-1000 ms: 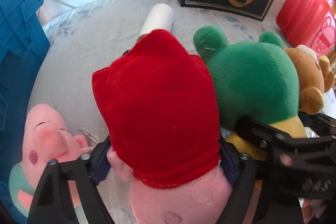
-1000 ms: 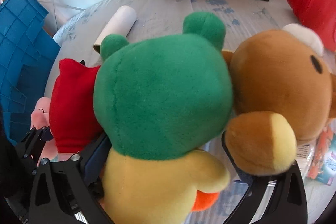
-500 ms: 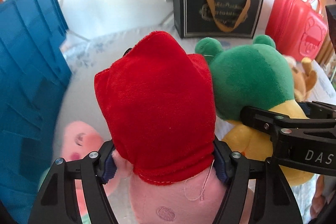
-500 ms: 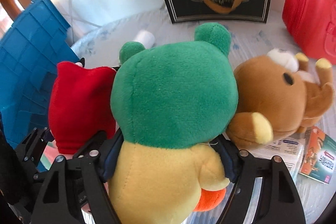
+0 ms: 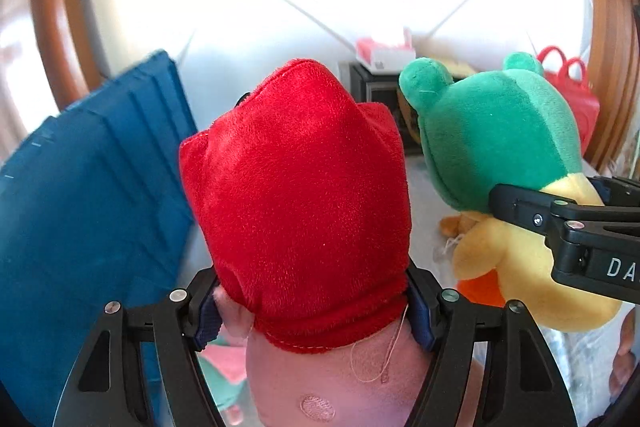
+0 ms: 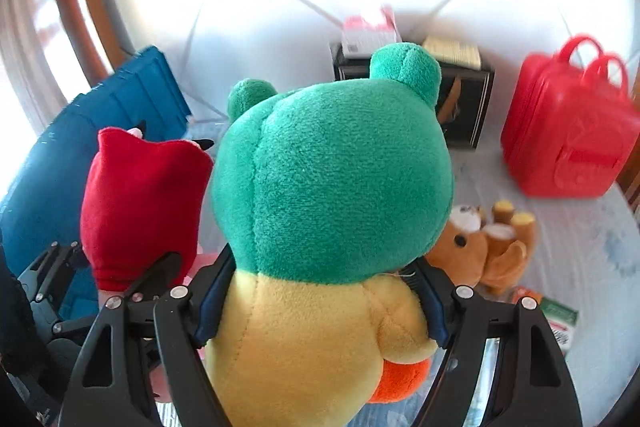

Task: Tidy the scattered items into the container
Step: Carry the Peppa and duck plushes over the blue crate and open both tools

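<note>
Plush toys, two in my grip, both off the surface. My left gripper (image 5: 314, 303) is clamped on the pink plush with red hood (image 5: 296, 195), blue pads pressing both sides just under the hood hem. My right gripper (image 6: 320, 301) is clamped on the green-headed yellow plush (image 6: 332, 187), pads squeezing where green meets yellow; its orange foot pokes out below. The two held toys hang side by side, red one to the left. Blue crate (image 6: 100, 131) sits left of both, tilted in view. Brown bear plush (image 6: 484, 247) lies on the pale floral cloth (image 6: 580, 255) below right, on its back, near some packets (image 6: 560, 319). Black gift bag (image 6: 464, 103) and red plastic case (image 6: 568, 135) stand at the back.
</note>
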Demonstrator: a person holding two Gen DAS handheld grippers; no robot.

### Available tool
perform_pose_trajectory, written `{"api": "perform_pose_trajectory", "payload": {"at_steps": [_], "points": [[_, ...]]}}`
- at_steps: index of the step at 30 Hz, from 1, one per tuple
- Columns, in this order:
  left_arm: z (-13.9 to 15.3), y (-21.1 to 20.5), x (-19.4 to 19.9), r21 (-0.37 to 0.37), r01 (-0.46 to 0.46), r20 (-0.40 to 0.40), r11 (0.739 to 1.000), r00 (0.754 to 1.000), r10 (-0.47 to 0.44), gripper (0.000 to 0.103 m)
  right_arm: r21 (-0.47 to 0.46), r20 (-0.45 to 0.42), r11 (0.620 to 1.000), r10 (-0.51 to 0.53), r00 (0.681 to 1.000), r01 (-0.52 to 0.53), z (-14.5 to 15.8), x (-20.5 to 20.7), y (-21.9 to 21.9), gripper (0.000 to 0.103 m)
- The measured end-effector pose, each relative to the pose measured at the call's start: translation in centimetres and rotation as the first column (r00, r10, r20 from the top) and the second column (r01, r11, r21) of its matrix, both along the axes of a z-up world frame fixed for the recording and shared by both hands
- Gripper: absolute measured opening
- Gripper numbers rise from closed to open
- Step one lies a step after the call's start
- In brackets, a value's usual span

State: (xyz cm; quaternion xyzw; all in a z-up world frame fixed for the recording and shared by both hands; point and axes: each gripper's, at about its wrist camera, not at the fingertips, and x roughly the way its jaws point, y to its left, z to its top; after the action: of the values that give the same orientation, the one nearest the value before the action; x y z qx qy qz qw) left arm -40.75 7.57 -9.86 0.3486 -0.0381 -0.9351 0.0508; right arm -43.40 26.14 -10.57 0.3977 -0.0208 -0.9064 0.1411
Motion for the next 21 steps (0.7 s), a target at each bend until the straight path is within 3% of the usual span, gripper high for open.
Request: {"api": "perform_pose_trajectory", "payload": {"at_steps": [10,16,21], "points": [[8.2,-4.7,6.5,-0.025,-0.095,-0.166,0.995,0.982,0.090,0.073,0.010,-0.162,0.996,0.089,0.983,-0.089,8.1,5.0,-4.0,0.077],[12.9,-9.6,11.0,-0.045,-0.189,-0.270,0.981,0.948,0.170,0.073,0.006,-0.260,0.984,0.172,0.950,-0.177,13.0,7.7,-8.6,0.077],[15.6,-15.0,14.3,-0.067,-0.291,-0.324,0.954,0.911,0.255,0.073,0.015,-0.319,0.965,0.251,0.914,-0.260,15.8,9.6,-14.5,0.077]]}}
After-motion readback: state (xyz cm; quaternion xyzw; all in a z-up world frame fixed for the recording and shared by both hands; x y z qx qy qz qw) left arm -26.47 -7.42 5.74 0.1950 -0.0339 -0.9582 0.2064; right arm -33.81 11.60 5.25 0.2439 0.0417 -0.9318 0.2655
